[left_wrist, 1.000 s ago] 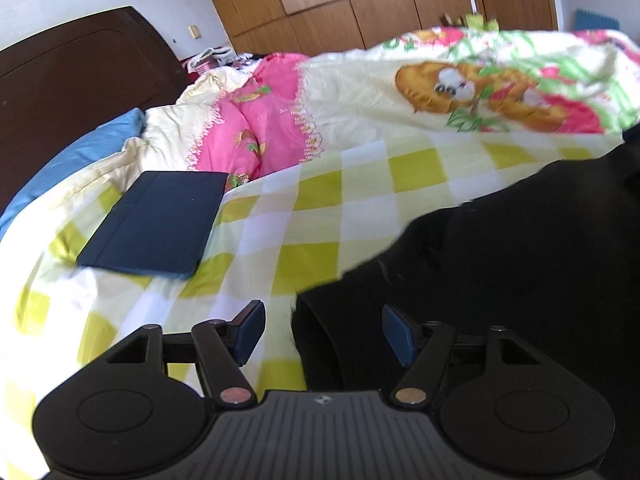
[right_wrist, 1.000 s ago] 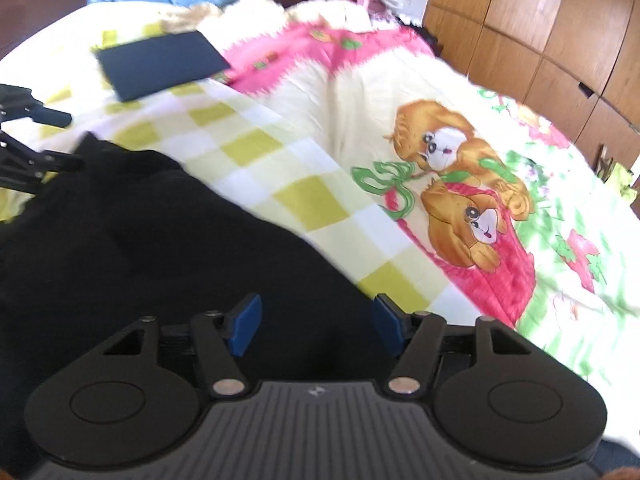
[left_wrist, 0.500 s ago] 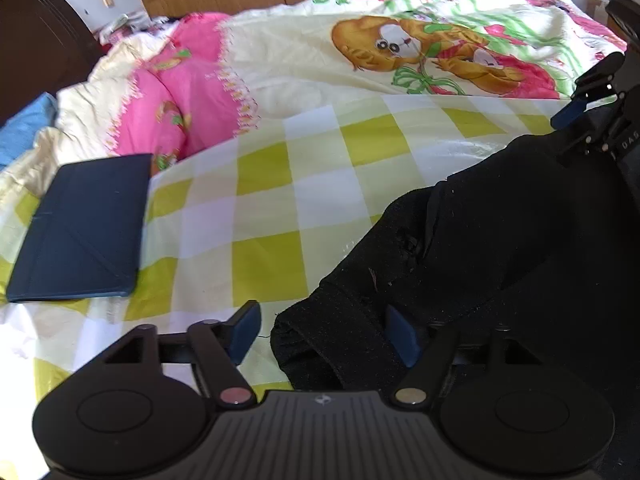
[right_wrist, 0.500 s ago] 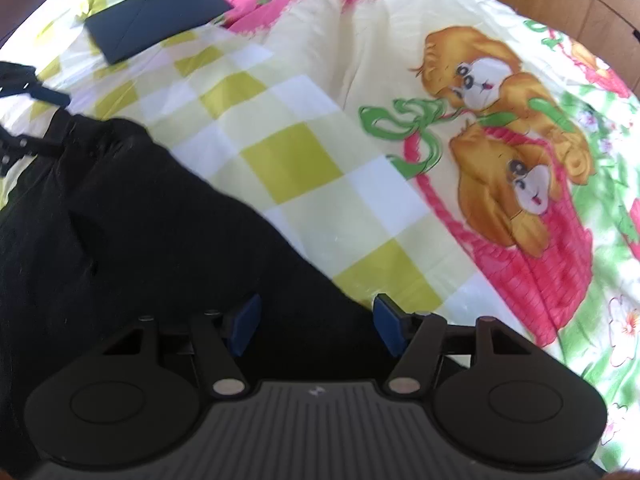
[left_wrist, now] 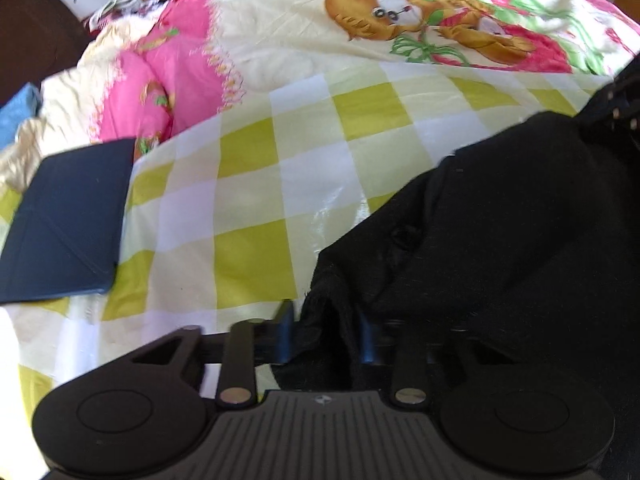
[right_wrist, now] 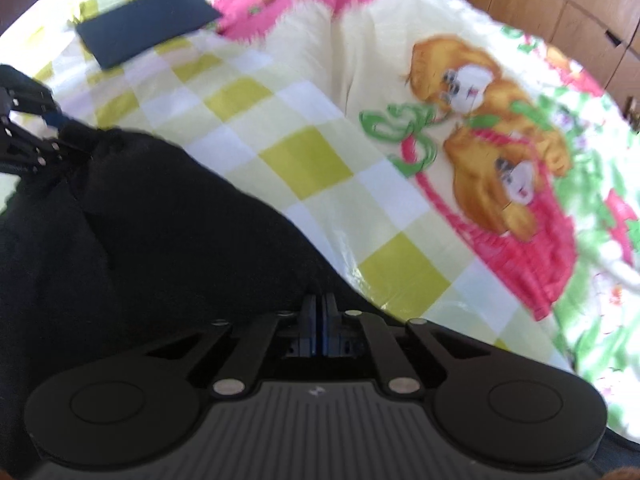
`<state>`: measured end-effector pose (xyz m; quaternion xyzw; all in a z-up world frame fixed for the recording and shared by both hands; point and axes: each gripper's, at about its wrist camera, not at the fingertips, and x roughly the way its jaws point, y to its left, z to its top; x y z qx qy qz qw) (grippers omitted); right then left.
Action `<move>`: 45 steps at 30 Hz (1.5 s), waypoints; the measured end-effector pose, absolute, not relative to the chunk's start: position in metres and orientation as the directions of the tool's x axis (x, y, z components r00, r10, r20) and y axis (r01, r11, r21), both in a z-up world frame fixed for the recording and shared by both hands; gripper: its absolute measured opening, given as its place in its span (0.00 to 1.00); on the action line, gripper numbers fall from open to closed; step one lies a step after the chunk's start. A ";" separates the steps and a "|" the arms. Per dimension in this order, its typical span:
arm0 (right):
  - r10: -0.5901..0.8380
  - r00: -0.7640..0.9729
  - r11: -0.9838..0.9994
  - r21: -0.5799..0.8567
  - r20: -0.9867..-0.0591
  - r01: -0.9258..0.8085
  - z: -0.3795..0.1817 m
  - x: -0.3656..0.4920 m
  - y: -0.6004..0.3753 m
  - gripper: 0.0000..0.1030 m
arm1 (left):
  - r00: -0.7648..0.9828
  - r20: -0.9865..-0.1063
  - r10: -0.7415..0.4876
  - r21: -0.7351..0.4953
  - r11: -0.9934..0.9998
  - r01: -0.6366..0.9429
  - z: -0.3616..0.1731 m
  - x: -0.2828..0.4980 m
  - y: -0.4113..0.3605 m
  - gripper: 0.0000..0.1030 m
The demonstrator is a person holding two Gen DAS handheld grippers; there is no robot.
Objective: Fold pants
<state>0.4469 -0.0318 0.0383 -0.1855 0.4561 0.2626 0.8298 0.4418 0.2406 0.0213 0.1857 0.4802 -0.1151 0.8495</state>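
Note:
Black pants (left_wrist: 500,220) lie spread on a yellow-and-white checked bedsheet (left_wrist: 256,184). In the left wrist view my left gripper (left_wrist: 326,334) is closing on a bunched corner of the pants, and the fabric fills the gap between its blue pads. In the right wrist view the pants (right_wrist: 140,240) cover the lower left. My right gripper (right_wrist: 319,320) is shut at their near edge with its pads together, pinching the thin hem. The left gripper (right_wrist: 64,136) also shows there, at the pants' far left corner.
A dark blue tablet case (left_wrist: 68,224) lies on the sheet to the left. A pink quilt (left_wrist: 168,80) and a cartoon-print quilt (right_wrist: 500,140) are heaped beyond the pants. A dark headboard (left_wrist: 36,40) and wooden wardrobe doors (right_wrist: 580,0) stand behind the bed.
Both grippers stood open over the pants and have since closed. The left now clamps the bunched corner, and the right has shut at the near edge. Both came lower, closer to the fabric.

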 end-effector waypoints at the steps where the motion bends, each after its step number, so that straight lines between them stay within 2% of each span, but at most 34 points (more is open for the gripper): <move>1: 0.289 0.461 0.796 -0.057 -0.839 -0.603 0.048 0.440 -0.034 0.03 | 0.526 -0.850 -0.017 0.215 0.901 0.377 0.025 0.438 0.240 0.35; 5: 0.372 0.520 0.800 -0.019 -0.769 -0.600 0.095 0.396 -0.051 0.01 | 0.602 -0.797 -0.042 0.215 0.912 0.349 0.052 0.412 0.246 0.32; 9: 0.424 0.511 0.758 -0.015 -0.748 -0.652 0.127 0.334 -0.059 0.01 | 0.673 -0.731 -0.111 0.177 0.922 0.344 0.086 0.358 0.252 0.27; 16: 0.342 0.536 0.742 -0.129 -0.772 -0.658 0.109 0.295 -0.044 0.05 | 0.705 -0.682 -0.195 0.185 0.887 0.424 0.100 0.267 0.238 0.20; 18: 0.328 0.543 0.740 -0.146 -0.773 -0.656 0.101 0.298 -0.031 0.17 | 0.690 -0.694 -0.207 0.159 0.891 0.426 0.095 0.264 0.237 0.20; 19: 0.326 0.556 0.719 -0.181 -0.765 -0.671 0.096 0.297 -0.023 0.28 | 0.689 -0.696 -0.201 0.169 0.887 0.430 0.092 0.260 0.234 0.20; 21: 0.275 0.574 0.643 -0.296 -0.771 -0.706 0.084 0.302 -0.002 0.38 | 0.683 -0.704 -0.195 0.189 0.876 0.444 0.087 0.257 0.230 0.20; 22: 0.253 0.585 0.621 -0.335 -0.770 -0.709 0.079 0.306 0.007 0.38 | 0.685 -0.704 -0.188 0.203 0.871 0.448 0.086 0.256 0.230 0.20; 24: 0.272 0.566 0.627 -0.302 -0.778 -0.718 0.071 0.320 0.016 0.38 | 0.700 -0.696 -0.161 0.209 0.887 0.412 0.083 0.264 0.237 0.22; 25: 0.290 0.561 0.643 -0.276 -0.776 -0.714 0.066 0.327 0.019 0.38 | 0.712 -0.686 -0.149 0.202 0.901 0.384 0.082 0.267 0.244 0.24; 27: 0.318 0.556 0.665 -0.237 -0.768 -0.708 0.055 0.338 0.025 0.38 | 0.708 -0.692 -0.143 0.150 0.930 0.335 0.080 0.286 0.262 0.36; 29: 0.345 0.532 0.669 -0.195 -0.773 -0.717 0.046 0.344 0.029 0.38 | 0.702 -0.702 -0.124 0.109 0.954 0.278 0.075 0.310 0.280 0.63; 32: 0.348 0.500 0.637 -0.192 -0.793 -0.747 0.040 0.353 0.037 0.38 | 0.678 -0.727 -0.105 0.074 0.970 0.230 0.068 0.351 0.294 0.64; 34: 0.343 0.488 0.618 -0.198 -0.803 -0.761 0.041 0.362 0.038 0.40 | 0.658 -0.740 -0.137 0.060 0.962 0.267 0.066 0.374 0.293 0.65; 35: 0.338 0.486 0.615 -0.201 -0.806 -0.762 0.043 0.368 0.036 0.43 | 0.634 -0.757 -0.159 0.059 0.949 0.308 0.064 0.386 0.288 0.69; 40: 0.304 0.491 0.609 -0.229 -0.816 -0.759 0.048 0.399 0.025 0.48 | 0.562 -0.825 -0.052 0.241 0.868 0.434 0.039 0.431 0.253 0.78; 42: 0.276 0.498 0.615 -0.247 -0.822 -0.749 0.044 0.413 0.018 0.49 | 0.507 -0.862 -0.015 0.257 0.848 0.463 0.022 0.441 0.245 0.77; 45: 0.235 0.509 0.631 -0.268 -0.828 -0.728 0.037 0.430 0.009 0.49 | 0.485 -0.875 0.013 0.285 0.823 0.492 0.004 0.435 0.233 0.55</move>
